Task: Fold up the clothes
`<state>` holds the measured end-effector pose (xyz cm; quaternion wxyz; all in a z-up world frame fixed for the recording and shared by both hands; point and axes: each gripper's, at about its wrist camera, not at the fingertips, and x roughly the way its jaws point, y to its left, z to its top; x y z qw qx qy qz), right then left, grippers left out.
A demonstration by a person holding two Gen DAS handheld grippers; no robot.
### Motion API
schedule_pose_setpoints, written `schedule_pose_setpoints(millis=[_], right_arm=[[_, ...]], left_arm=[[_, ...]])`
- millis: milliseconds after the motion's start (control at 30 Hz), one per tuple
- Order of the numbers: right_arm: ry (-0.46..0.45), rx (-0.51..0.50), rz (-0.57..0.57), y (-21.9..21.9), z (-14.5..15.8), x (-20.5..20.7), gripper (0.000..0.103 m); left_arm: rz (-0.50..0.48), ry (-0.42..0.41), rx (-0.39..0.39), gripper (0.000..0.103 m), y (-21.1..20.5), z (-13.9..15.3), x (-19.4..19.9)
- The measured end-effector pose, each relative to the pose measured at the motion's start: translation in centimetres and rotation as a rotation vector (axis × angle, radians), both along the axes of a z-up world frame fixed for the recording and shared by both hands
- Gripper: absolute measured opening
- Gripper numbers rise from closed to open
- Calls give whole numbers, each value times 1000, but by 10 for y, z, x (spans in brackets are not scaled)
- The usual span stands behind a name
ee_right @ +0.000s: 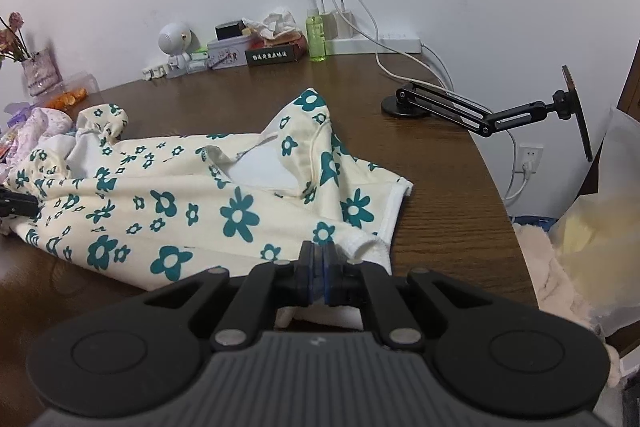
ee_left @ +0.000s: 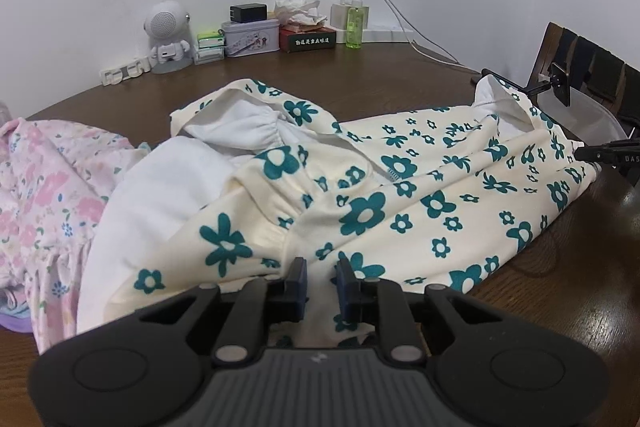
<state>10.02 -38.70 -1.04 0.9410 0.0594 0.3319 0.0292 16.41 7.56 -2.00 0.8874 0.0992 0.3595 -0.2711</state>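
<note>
Far left on the desk [ee_left: 400, 83]: a pink flowered garment [ee_left: 44, 187]. Centre: the cream garment with teal flowers [ee_left: 360, 211], spread rumpled across the desk. Left tongs [ee_left: 322, 277], a narrow gap between their tips, rest on its near edge. Right tongs [ee_right: 319, 259], closed, pinch the garment's white hem at its near right corner.

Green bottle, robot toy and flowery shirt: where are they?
green bottle [ee_left: 354, 27], left wrist view, on its clear body.
robot toy [ee_left: 166, 27], left wrist view, on its round white head.
flowery shirt [ee_right: 192, 195], right wrist view, on its cream front.
</note>
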Motion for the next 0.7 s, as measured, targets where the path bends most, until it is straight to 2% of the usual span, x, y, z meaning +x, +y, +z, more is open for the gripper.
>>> schedule_pose_setpoints(millis=[33,67,100,133,167,267,333,367,400,433,467,567,633,700], right_arm=[[-3,8,-6,1,3,-1,8],[-20,28,-13,2,7,-6,16],[-41,46,-17,3,12,-11,23],[-64,60,-19,6,17,-16,45],[-86,61,-16,11,20,-21,57],[-119,44,26,33,28,-24,57],[-132,27,75,55,30,-16,57],[-138,19,99,66,30,-12,53],[-131,-6,125,79,29,-4,50],[-123,-34,151,92,27,4,39],[-114,-61,177,106,26,11,27],[-88,-144,255,145,21,35,20],[-71,-199,306,171,18,50,20],[-53,-254,358,198,14,66,20]], left_arm=[[5,-5,-7,33,3,4,-3],[17,-19,-18,49,7,8,-8],[29,-35,-29,58,13,13,-12],[50,-61,-29,70,18,17,-17],[66,-81,-28,73,23,20,-21],[104,-113,-46,72,36,25,-27],[107,-121,-65,66,39,26,-27],[78,-120,-77,57,33,27,-25],[46,-118,-90,51,27,29,-23],[5,-118,-100,45,18,30,-21],[-35,-118,-99,43,6,30,-19],[-142,-122,-39,31,-41,25,-12],[-197,-117,-7,31,-68,18,-8],[-206,-118,18,31,-85,11,-4]])
